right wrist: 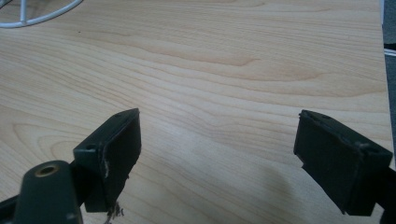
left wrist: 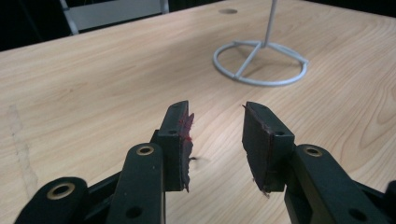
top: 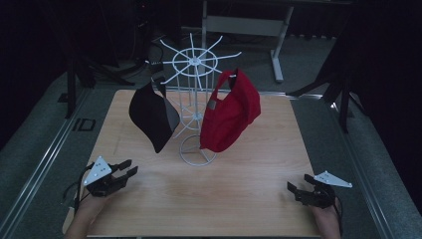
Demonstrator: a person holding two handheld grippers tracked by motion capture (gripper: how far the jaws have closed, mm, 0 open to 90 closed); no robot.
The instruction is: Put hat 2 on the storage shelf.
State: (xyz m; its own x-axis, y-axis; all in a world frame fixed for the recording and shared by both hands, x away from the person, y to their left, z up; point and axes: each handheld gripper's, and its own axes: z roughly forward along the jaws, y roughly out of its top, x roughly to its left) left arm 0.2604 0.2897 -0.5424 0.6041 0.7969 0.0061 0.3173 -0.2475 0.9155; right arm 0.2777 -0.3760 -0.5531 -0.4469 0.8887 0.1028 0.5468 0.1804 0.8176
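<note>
Two grippers rest low at the near edge of the wooden worktop [top: 249, 164], each held in a hand coming up from below. Left gripper [top: 125, 169] points toward the middle, jaws parted with nothing between them; right gripper [top: 294, 188] points leftward, jaws spread wide and empty. Beyond them, mid-worktop, stands one white wire rack [top: 195, 99] on a ring base. Two caps hang from it: a black cap [top: 152, 117] on the left, a red cap [top: 231, 112] on the right.

Dim lab: lone wooden table [top: 249, 199], floor rails [top: 45, 154], metal desk frame [top: 244, 25].
</note>
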